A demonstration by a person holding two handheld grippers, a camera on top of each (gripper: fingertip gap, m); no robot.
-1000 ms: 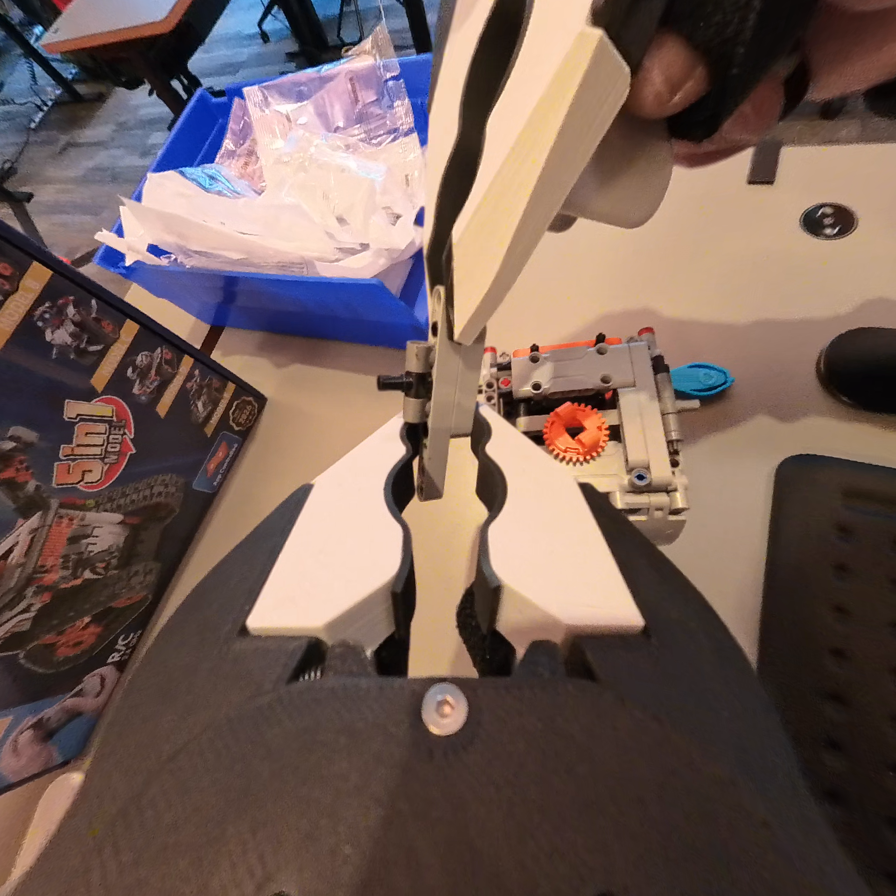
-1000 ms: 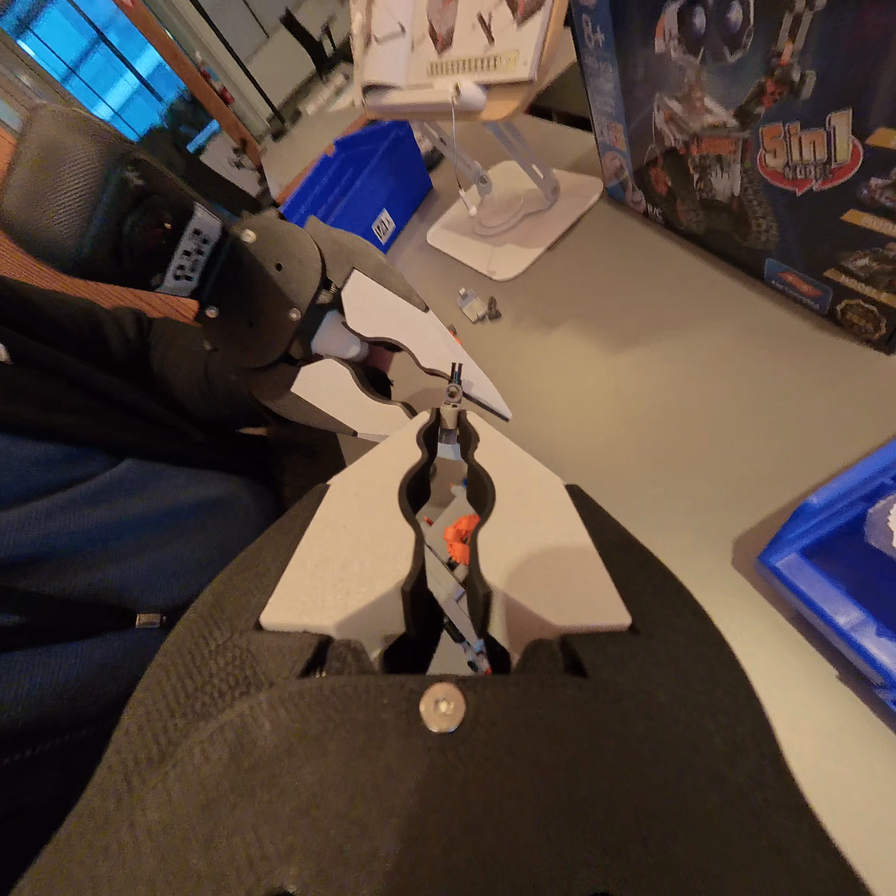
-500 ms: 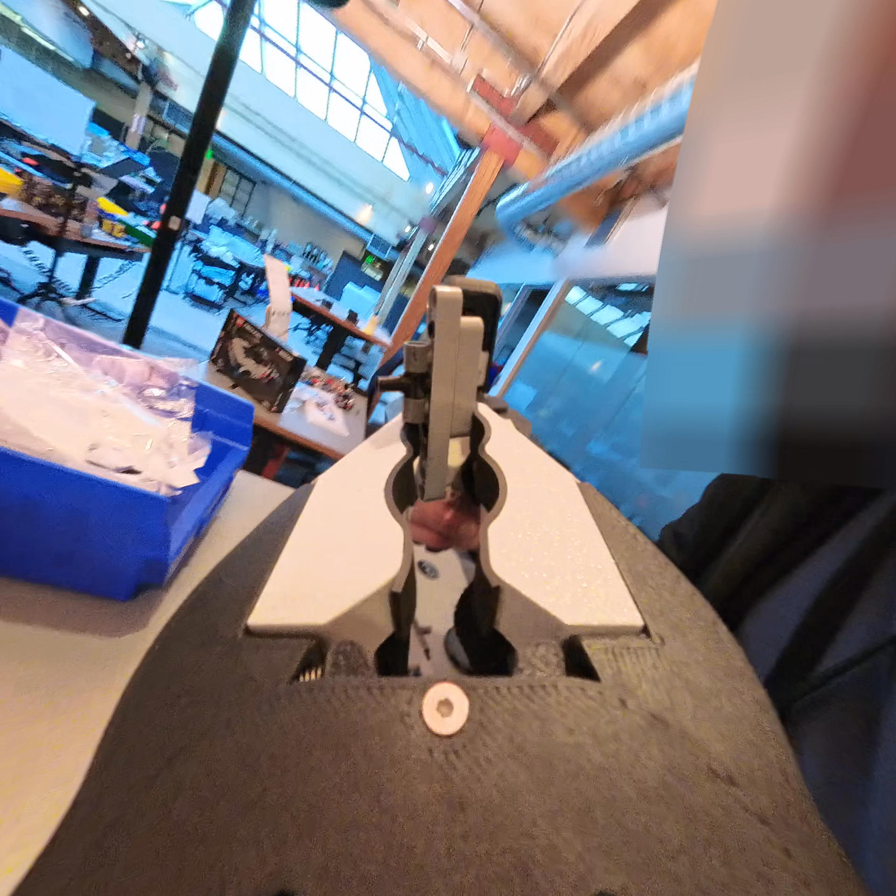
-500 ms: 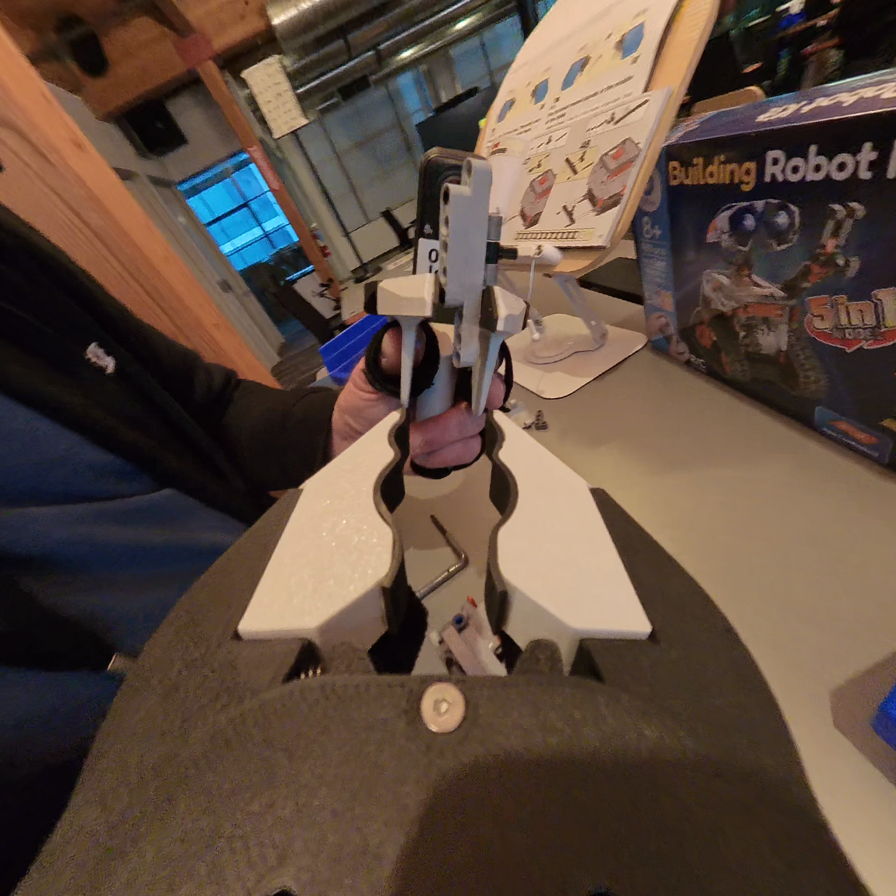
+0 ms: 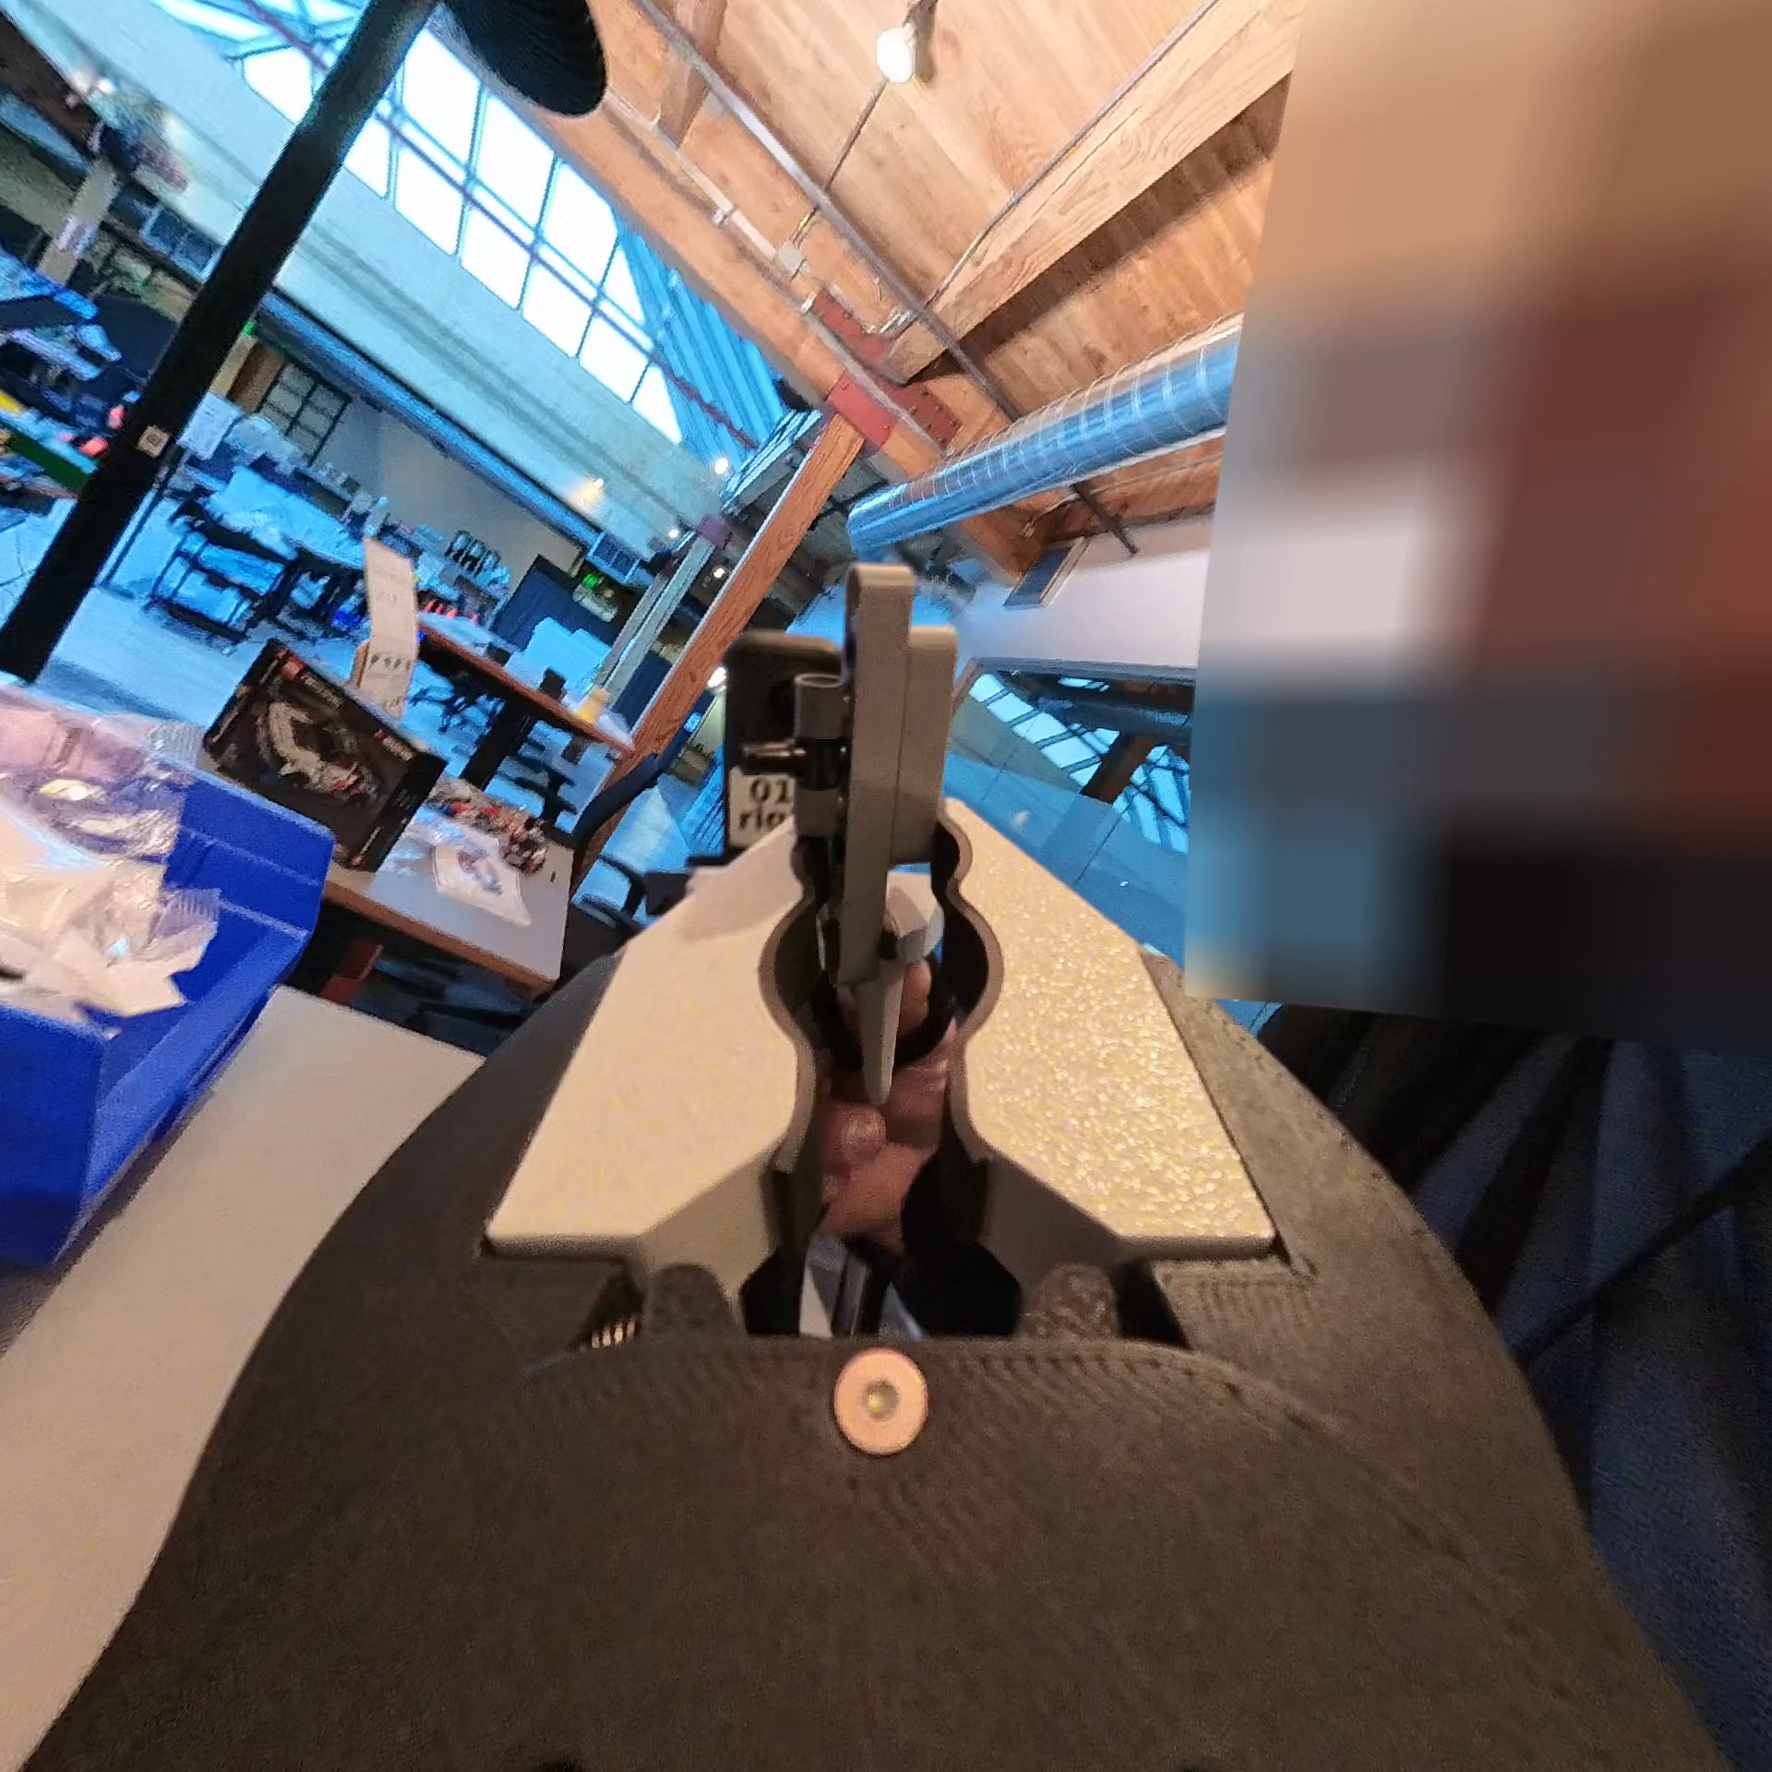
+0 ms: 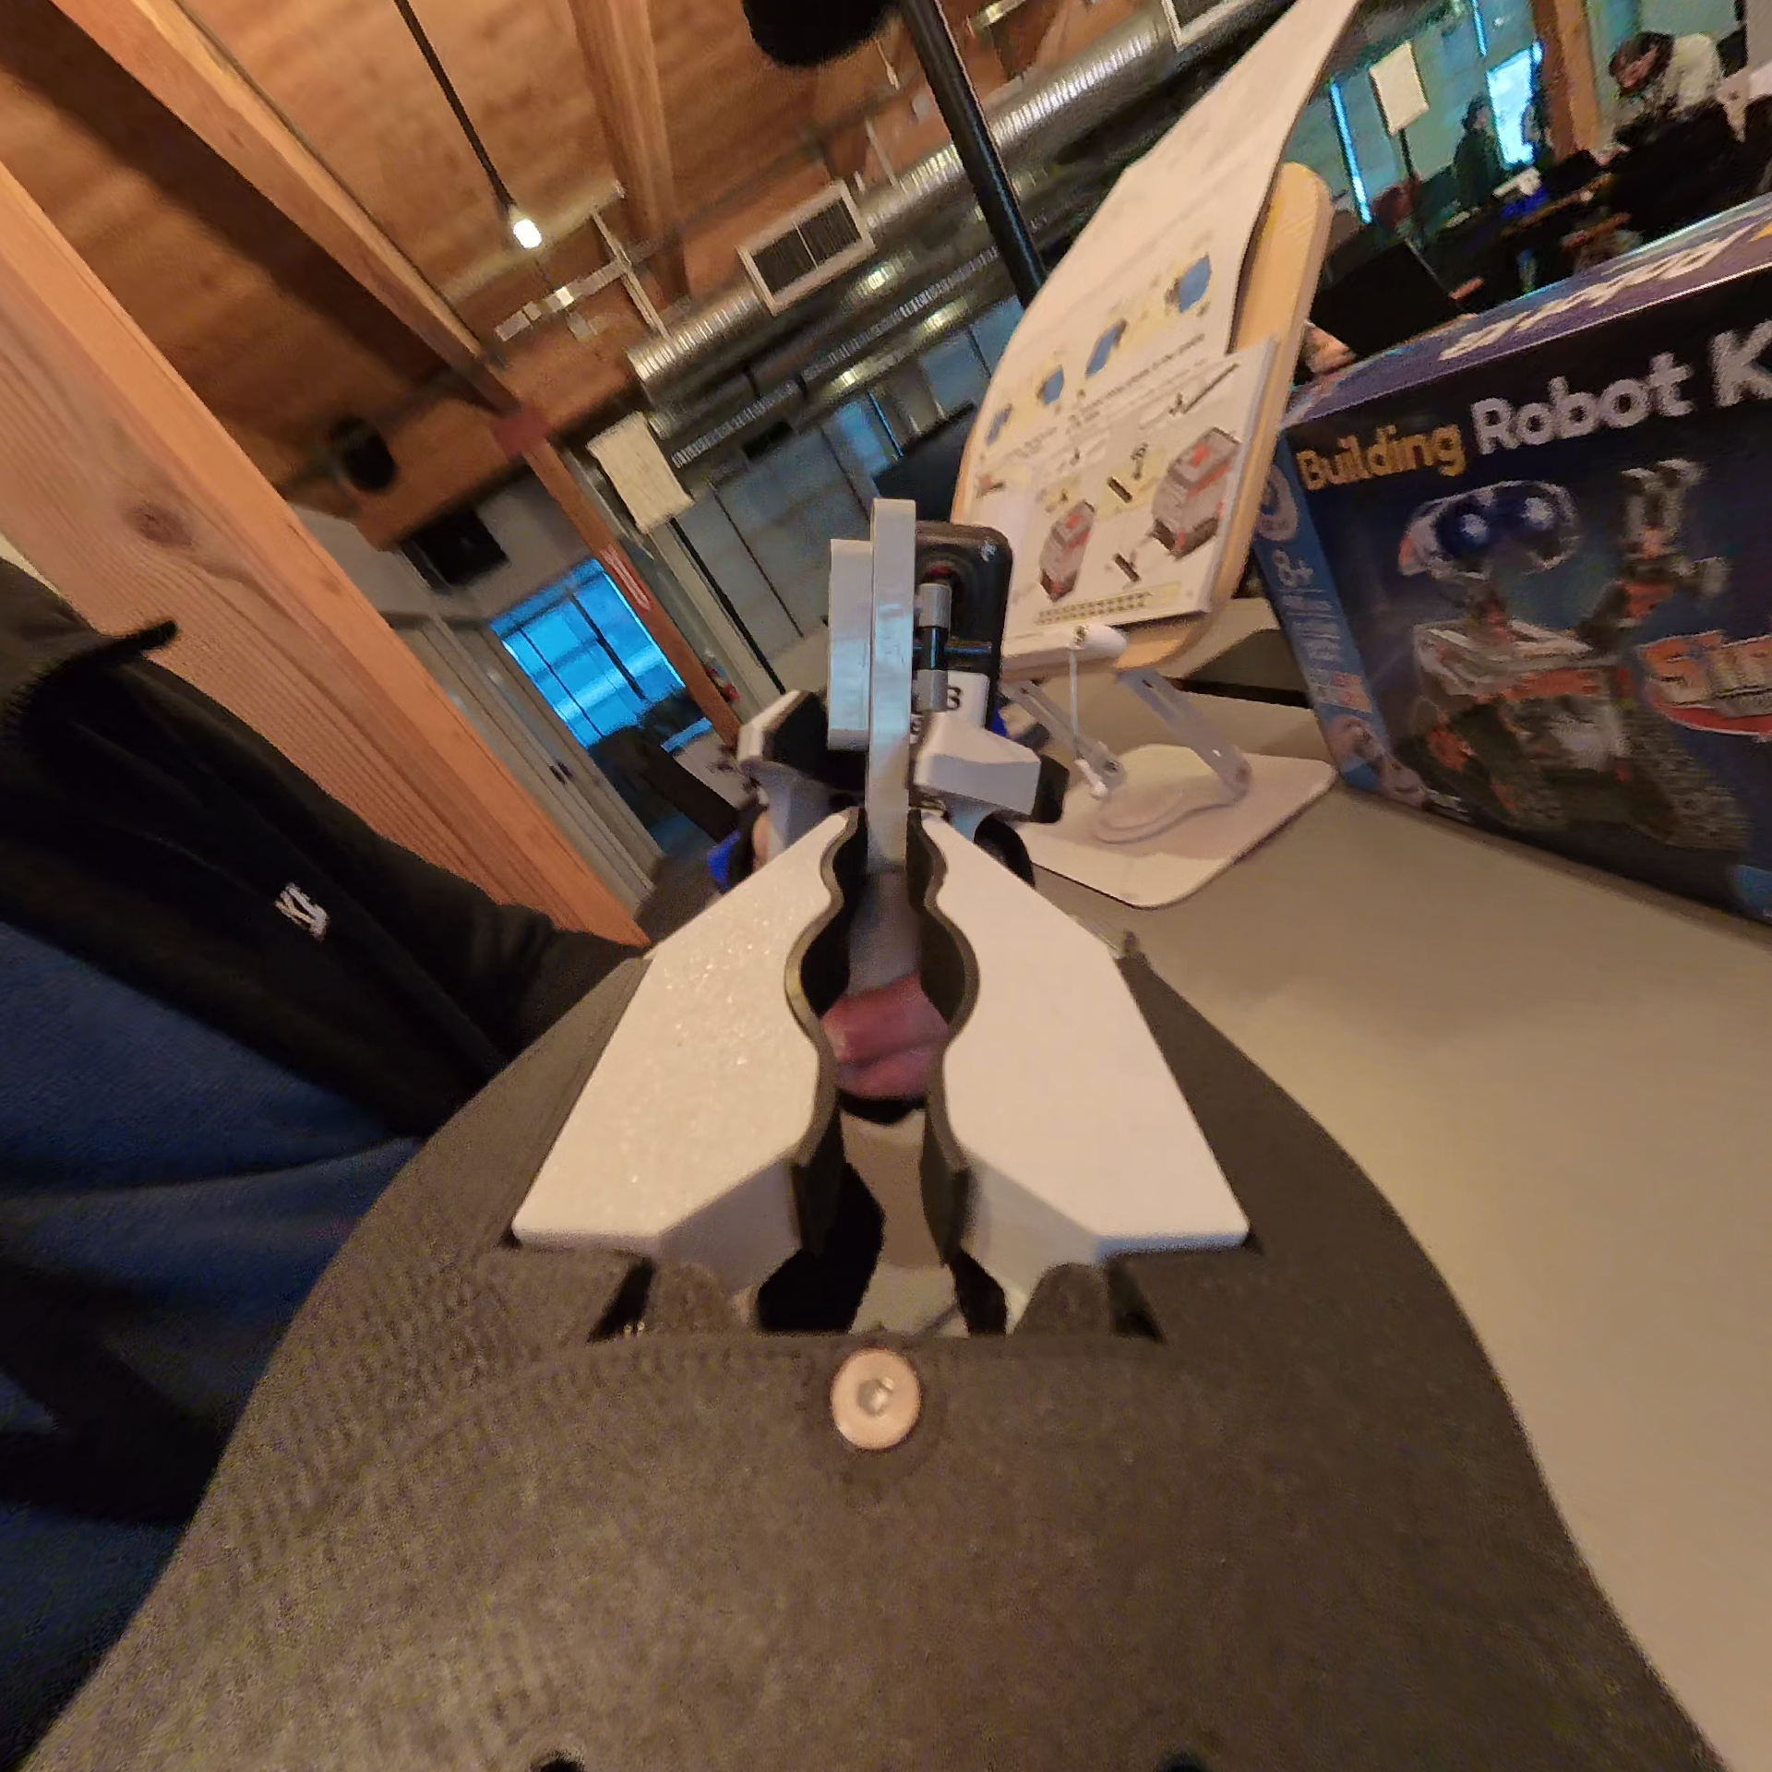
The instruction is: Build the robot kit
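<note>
Both grippers are raised off the table and face each other. My left gripper (image 5: 877, 836) is shut on a grey building-brick piece (image 5: 892, 729), a flat beam assembly with a black pin on its left side, held upright. In the right wrist view the same piece (image 6: 887, 671) stands edge-on. My right gripper (image 6: 887, 825) is shut on its lower edge. The left gripper's white fingers (image 6: 978, 767) clamp it from the far side. A hand (image 6: 877, 1045) shows through the gap between my right fingers. The right gripper's black body (image 5: 762, 710) sits behind the piece.
A blue bin (image 5: 221, 968) of clear plastic bags (image 5: 77, 863) stands at the left on the grey table (image 5: 240, 1199). A toy robot kit box (image 6: 1553, 614) and an instruction booklet (image 6: 1141, 460) on a white-based stand (image 6: 1199, 805) are at the right. A person's dark sleeve (image 6: 240, 863) is close by. Less than 4 cm separates the two grippers' tips.
Both grippers have lifted from over the table and tilted up, so the views show the room. The right gripper, open half a second ago, has closed on the piece the left holds.
</note>
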